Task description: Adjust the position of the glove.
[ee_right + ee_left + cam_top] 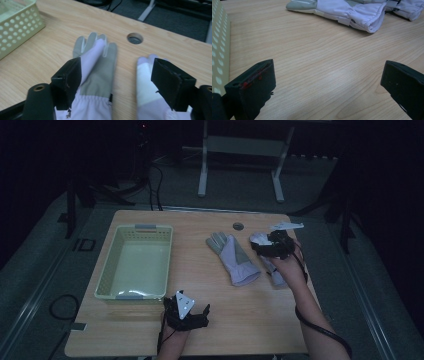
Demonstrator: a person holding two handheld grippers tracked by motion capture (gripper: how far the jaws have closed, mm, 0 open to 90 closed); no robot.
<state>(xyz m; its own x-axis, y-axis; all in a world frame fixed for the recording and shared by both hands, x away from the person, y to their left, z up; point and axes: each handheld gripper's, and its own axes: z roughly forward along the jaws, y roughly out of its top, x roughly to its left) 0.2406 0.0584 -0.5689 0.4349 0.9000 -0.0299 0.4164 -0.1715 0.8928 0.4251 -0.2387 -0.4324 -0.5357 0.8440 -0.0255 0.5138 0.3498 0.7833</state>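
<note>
The right gripper (274, 245) hovered wide open and empty over the right glove (147, 85), beside the left glove (234, 258). It ought to straddle one glove only, near the cuff. The left gripper (192, 312) rested open, empty, near the basket (137, 227).

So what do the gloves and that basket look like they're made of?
The two lilac-and-grey gloves look like soft matte fabric, judging by the gathered cuffs and stitched seams. The pale green perforated basket looks like moulded plastic, with smooth, slightly glossy walls and even round holes.
</note>
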